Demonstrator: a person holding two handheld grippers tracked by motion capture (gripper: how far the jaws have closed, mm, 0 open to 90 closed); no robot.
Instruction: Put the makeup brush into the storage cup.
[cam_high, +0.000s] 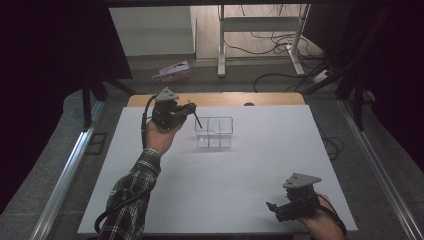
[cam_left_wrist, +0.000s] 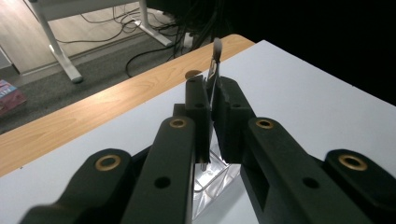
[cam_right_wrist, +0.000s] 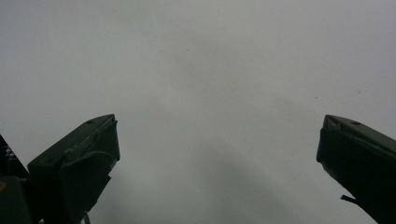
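Note:
My left gripper (cam_high: 189, 111) is held up over the far left of the white table (cam_high: 250, 170), shut on a thin dark stick (cam_high: 198, 120). In the left gripper view the jaws (cam_left_wrist: 212, 91) pinch this stick (cam_left_wrist: 216, 52), whose pale tip juts out beyond them. Its other end points down at the left edge of a clear plastic box (cam_high: 214, 132) with compartments, which also shows below the jaws (cam_left_wrist: 212, 186). My right gripper (cam_high: 273, 207) rests low at the table's near right, open. Its two jaws (cam_right_wrist: 217, 135) stand wide apart over bare white tabletop.
A wooden strip (cam_high: 225, 99) runs along the table's far edge. Beyond it on the floor lie a pink carton (cam_high: 174, 71), a desk frame (cam_high: 260, 30) and loose cables (cam_high: 280, 47). Metal rails (cam_high: 67, 170) flank both sides of the table.

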